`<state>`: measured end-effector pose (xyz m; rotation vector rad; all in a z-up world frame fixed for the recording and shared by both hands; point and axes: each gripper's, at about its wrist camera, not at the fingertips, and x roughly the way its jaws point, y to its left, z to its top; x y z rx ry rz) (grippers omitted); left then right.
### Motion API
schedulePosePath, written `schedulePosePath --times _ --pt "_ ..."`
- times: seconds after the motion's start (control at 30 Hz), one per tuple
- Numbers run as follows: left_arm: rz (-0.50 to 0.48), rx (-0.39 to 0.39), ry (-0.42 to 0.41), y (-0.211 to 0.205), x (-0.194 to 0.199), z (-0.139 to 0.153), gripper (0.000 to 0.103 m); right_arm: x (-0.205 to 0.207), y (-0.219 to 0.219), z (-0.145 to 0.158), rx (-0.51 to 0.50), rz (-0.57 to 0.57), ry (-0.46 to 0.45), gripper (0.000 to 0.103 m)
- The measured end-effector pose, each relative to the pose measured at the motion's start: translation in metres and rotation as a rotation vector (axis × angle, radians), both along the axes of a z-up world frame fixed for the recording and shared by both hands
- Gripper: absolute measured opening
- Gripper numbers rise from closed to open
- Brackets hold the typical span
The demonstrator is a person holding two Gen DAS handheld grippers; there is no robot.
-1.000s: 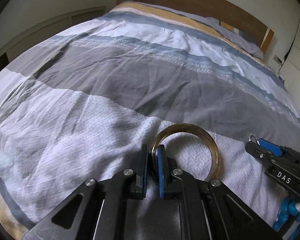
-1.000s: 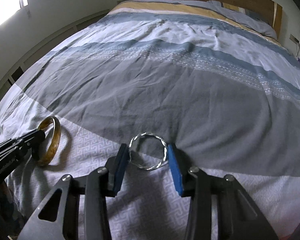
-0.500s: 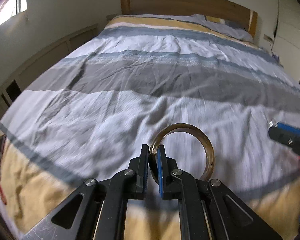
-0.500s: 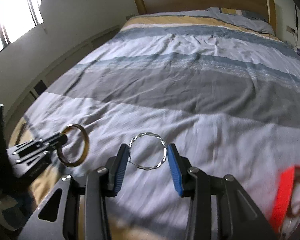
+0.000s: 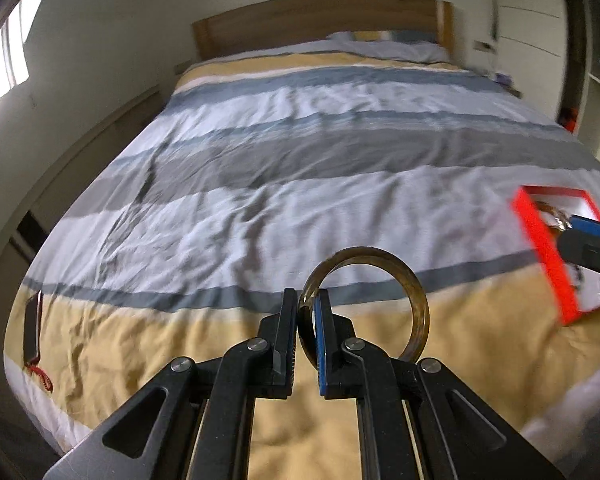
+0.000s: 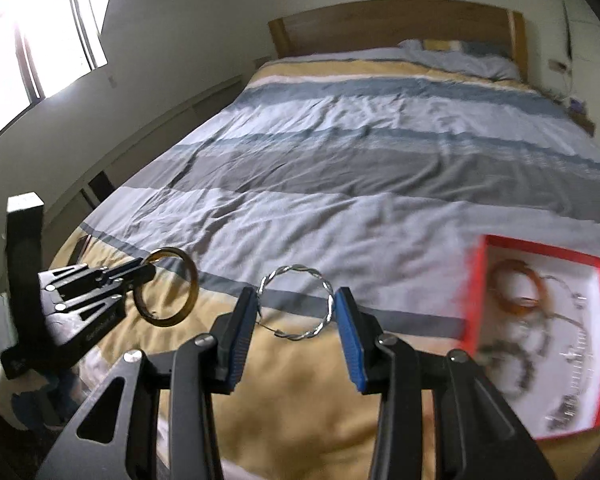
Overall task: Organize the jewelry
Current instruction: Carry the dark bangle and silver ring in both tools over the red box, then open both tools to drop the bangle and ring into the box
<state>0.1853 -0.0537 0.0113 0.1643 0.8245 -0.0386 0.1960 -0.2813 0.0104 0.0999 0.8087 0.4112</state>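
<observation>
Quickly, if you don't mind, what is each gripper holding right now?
Left gripper: closed on the amber bangle.
Right gripper: closed on the twisted silver bangle, held across its width.

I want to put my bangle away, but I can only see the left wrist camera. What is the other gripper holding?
Observer: The right gripper holds a twisted silver bangle, clamped across its width.
Operator: What's inside the red box? I only see its edge.
Observer: The red box holds an orange bangle and some blurred beaded and chain pieces.
Operator: Is my bangle touching the bed?
Observer: It looks clear of it. Seen from the side, the amber bangle hangs from the left gripper above the blanket.
</observation>
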Motion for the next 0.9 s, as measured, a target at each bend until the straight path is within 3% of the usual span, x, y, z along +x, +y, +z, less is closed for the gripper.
schedulePosePath --times 0.23,0.47,0.7,0.9 --pt "-0.162 -0.091 0.006 -0.095 -0.009 0.018 0.008 -0.022 -0.098 0.003 -0.054 -0.141 -0.005 0.038" --pt "-0.304 -0.121 0.065 -0.201 -0.004 -0.002 0.008 -0.021 -0.186 -0.023 -0.12 -0.254 0.066 0.038" --pt "-0.37 -0.064 0.155 -0.274 0.014 -0.046 0.008 -0.006 -0.218 -0.058 -0.178 -0.218 0.134 0.038" --pt "-0.362 0.002 0.207 -0.289 0.026 -0.077 0.008 0.005 -0.223 -0.076 -0.218 -0.154 0.161 0.038"
